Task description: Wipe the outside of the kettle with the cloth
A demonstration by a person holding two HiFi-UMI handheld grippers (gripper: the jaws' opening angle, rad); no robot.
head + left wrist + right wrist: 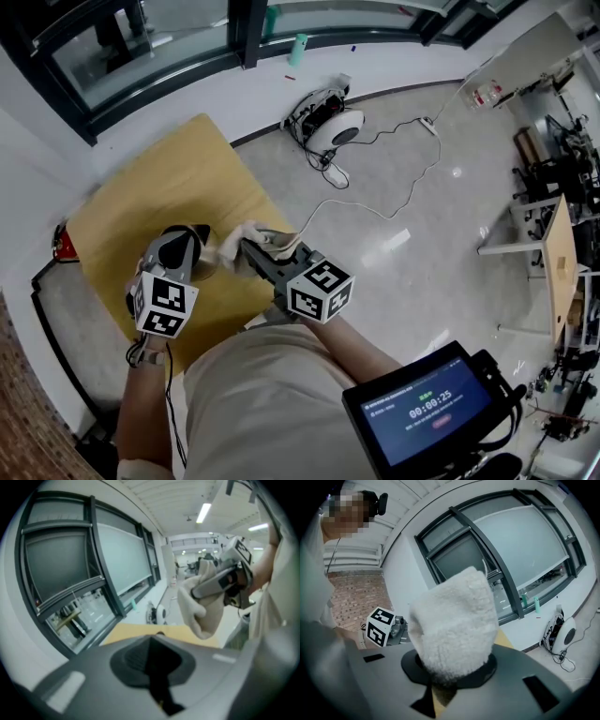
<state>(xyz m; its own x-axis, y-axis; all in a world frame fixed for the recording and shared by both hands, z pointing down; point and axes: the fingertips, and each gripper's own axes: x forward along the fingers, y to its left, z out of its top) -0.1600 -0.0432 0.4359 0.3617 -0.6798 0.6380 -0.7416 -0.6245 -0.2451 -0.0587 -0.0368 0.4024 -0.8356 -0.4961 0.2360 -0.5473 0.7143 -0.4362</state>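
While the right gripper (440,688) clamps the fluffy white cloth (452,625), bunched upright between its jaws, the left gripper (157,667) hangs just beside it over the yellow table (169,187), jaws pressed together, empty.

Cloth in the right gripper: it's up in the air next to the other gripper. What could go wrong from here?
1. The cloth is bunched, and most of it sticks out past the jaws of the right gripper. Rubbing could pull it free.
2. The left gripper, shut on nothing, sits close beside it above the table, so they could knock together.
3. I can't make out a kettle in any view.
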